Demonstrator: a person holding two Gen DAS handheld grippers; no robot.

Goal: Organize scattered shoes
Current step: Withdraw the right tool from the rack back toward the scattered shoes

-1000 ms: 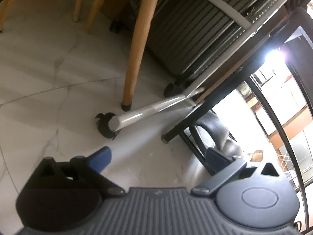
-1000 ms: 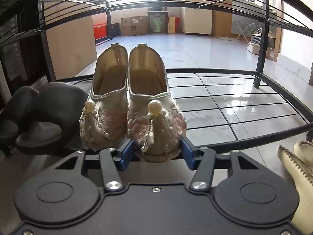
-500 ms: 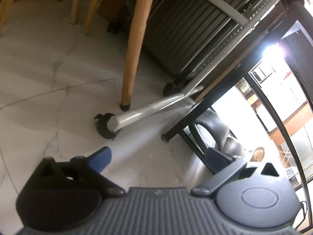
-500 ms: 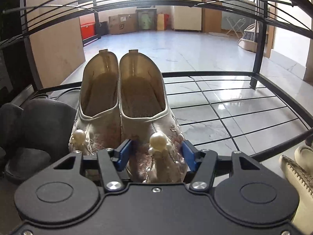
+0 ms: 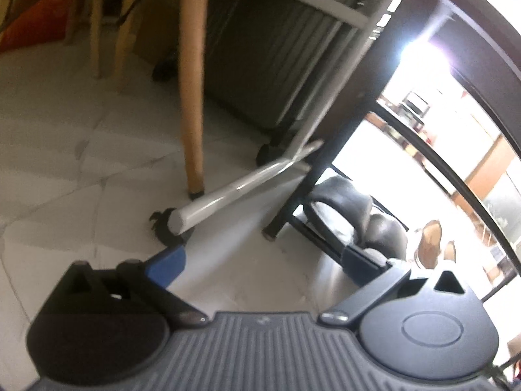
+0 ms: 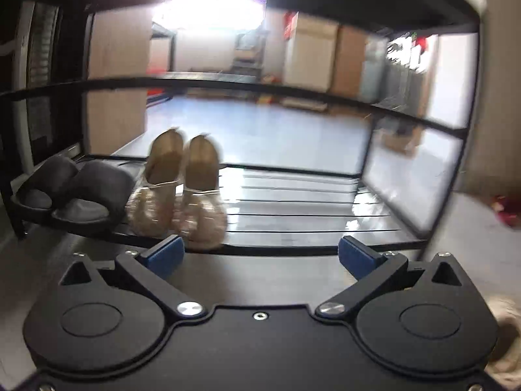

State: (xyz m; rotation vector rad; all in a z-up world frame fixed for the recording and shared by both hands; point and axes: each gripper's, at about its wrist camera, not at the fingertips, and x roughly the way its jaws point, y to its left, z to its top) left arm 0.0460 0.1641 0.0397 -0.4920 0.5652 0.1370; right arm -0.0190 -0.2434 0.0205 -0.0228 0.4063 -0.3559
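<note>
Right tongs [image 6: 259,255] stand wide apart, jaws just swung open, and nothing sits between the blue pads [image 6: 164,255], only the dark front rail of the shoe rack [image 6: 293,249] behind the gap. The beige embroidered slippers [image 6: 177,195] are parked side by side on the rack's lower shelf, left of centre in the right wrist view, toes toward the camera and heels pointing away, clear of the tongs. Just beside them, further left on the same shelf, sit the black slippers [image 6: 75,192], the nearer one touching or almost touching the beige pair; the blur makes that hard to call. The wire bars of the shelf to the right of the beige pair lie bare, and a pale shoe [image 6: 506,332] peeks in at the lower right edge, on the floor. Over in the left wrist view, the left tongs [image 5: 263,267] are also spread apart and empty, hanging over the white marble floor [image 5: 65,163]. A wooden chair leg [image 5: 192,97] comes down in the upper centre, with a white metal tube [image 5: 234,192] lying on a slant below it. At right centre the same black slippers [image 5: 355,208] show on the rack, and a sliver of the beige pair [image 5: 429,244] shows past them.
</note>
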